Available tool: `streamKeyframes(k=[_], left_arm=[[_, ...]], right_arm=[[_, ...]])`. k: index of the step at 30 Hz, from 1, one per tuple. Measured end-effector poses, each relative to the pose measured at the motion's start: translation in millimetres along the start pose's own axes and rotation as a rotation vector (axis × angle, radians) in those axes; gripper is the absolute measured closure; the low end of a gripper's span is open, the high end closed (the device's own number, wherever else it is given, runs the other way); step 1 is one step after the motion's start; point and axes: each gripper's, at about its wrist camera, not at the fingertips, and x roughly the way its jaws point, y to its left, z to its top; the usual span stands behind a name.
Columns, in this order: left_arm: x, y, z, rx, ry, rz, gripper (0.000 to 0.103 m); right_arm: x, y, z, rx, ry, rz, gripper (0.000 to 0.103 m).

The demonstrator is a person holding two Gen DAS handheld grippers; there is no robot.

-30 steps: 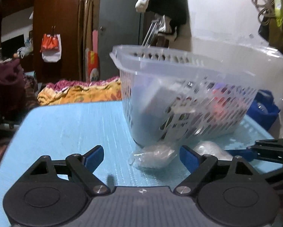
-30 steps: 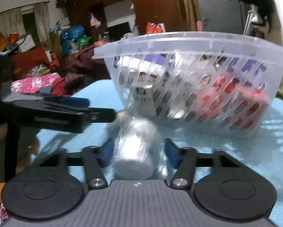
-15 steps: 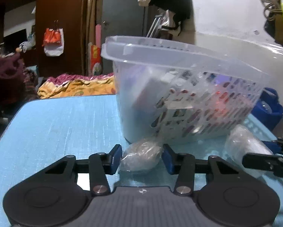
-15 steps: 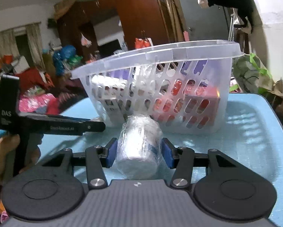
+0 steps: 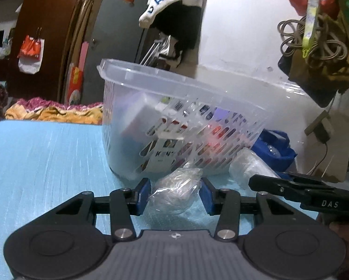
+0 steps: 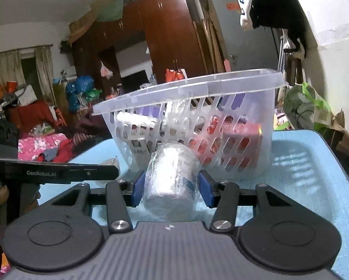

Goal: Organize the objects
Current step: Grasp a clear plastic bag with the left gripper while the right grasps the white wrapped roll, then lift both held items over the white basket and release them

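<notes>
While our left gripper (image 5: 174,192) clamps a crumpled plastic packet (image 5: 175,193), our right gripper (image 6: 169,187) clamps a wrapped roll (image 6: 171,182). Just beyond both stands the basket (image 6: 232,86); the left jaws have just closed.

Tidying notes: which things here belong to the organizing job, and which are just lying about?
Job:
- left hand-held gripper, shut on crumpled plastic packet
- right hand-held gripper, shut on wrapped white roll
- clear slotted basket on blue table

Lying about:
- hanging cap
- coiled cables
- blue bag
</notes>
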Motion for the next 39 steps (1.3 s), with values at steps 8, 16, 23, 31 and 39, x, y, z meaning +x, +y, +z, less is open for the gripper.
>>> streamKeyframes(k=[8, 16, 23, 31, 39], left_arm=[[-3.5, -3.9, 1.2, 0.029, -0.047, -0.020, 0.053], [-7.7, -7.1, 0.7, 0.042, -0.080, 0.003, 0.053], [-50.2, -27.0, 0.1, 0.028, -0.256, -0.056, 0.053], [-25.8, -48.4, 121.7, 0.037, -0.274, 0.062, 0.052], [24.6, -16.5, 123.8, 0.012, -0.140, 0.176, 0.014]], right_arm=[[-4.2, 6.5, -1.3, -0.058, -0.064, -0.008, 0.051], [-6.3, 10.1, -2.8, -0.091, -0.095, 0.024, 0.051], [-45.6, 23.7, 11.0, -0.065, -0.240, 0.070, 0.051], [-8.9, 30.9, 127.5, -0.148, -0.191, -0.086, 0.051], [30.7, 9.5, 132.8, -0.158, -0.097, -0.176, 0.002]])
